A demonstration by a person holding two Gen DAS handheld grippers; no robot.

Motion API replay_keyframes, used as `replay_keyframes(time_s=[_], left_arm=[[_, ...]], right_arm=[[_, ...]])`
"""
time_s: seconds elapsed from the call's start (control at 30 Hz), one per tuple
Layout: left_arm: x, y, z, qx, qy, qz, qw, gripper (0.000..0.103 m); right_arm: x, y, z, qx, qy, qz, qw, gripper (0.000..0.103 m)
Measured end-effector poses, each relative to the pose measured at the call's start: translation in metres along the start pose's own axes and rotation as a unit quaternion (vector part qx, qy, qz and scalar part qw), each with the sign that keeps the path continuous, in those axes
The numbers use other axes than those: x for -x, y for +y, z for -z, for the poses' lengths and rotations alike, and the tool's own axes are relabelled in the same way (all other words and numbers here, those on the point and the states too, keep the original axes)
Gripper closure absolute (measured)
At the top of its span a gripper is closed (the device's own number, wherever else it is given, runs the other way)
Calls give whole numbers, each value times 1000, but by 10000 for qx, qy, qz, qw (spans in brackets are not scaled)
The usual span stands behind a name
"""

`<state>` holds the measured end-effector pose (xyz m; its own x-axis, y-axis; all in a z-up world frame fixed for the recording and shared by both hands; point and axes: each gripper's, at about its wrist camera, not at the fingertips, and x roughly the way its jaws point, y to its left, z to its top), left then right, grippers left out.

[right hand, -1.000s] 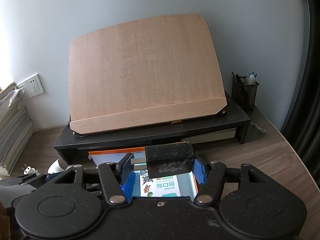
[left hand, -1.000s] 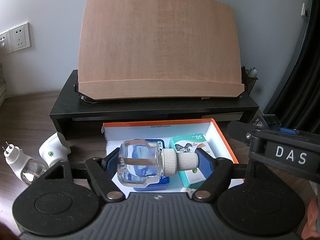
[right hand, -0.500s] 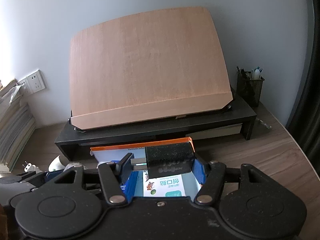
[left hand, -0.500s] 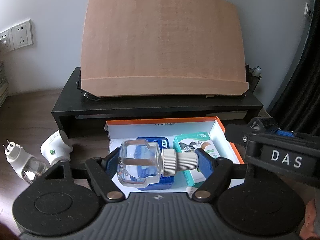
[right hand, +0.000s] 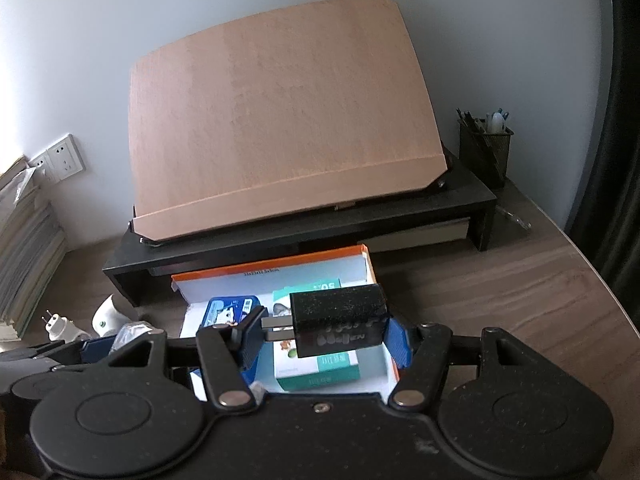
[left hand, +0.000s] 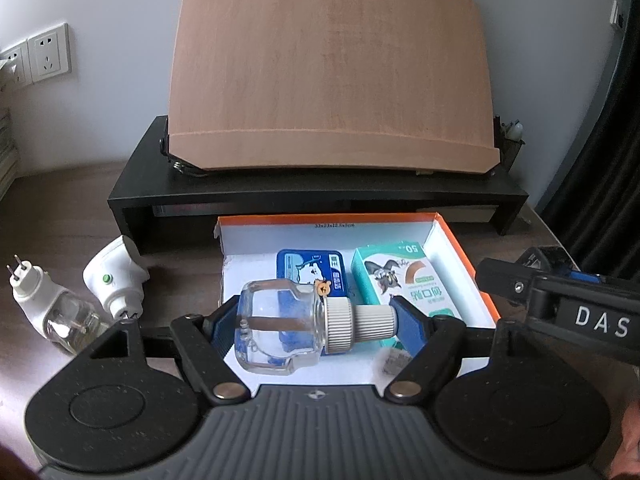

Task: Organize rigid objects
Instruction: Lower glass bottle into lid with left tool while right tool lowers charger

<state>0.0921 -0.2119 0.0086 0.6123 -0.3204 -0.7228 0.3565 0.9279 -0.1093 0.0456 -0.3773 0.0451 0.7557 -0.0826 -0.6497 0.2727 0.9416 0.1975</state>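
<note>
Left tool is pinching a clear glass refill bottle sideways, one blue pad on the glass base, the other on the tip of its ribbed white cap. Bottle hangs just above the front part of the orange-rimmed box, w/ a brown wick visible inside the glass.

Right tool is clamped on a black plug adapter, prongs pointing toward its left pad, right pad flat against the adapter's back end. It's over the same box, above the teal carton.

Inside the box, lying flat on the white floor: a blue tin w/ a cartoon print, and right beside it a teal plaster carton. Bottom right corner of the box has a small grey thing, too blurry to ID.

On the bench to the left of the box, 2 white plug-in heater units: one w/ a green dot, lying tilted, and another w/ prongs up and a glass bottle attached. They're near each other, apart from the box.

Behind the box there's a black riser shelf w/ a big tilted wooden board sitting on it. Mesh pen cup at the shelf's right end. Wall sockets far left, and a stack of books under them in the right cam.
</note>
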Motion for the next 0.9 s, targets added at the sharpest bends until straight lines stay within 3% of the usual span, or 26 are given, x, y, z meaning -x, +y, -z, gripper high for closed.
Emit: replay_keyframes(time_s=[0.6,0.9], left_arm=[[10,29,19,310,96,-334,9989,24],[9,33,22,332,147,-313,9989,24]], right_arm=[[14,-6,17,-30,83,16,10000,29],[13,-2,20,20,144,-27,9999,29]])
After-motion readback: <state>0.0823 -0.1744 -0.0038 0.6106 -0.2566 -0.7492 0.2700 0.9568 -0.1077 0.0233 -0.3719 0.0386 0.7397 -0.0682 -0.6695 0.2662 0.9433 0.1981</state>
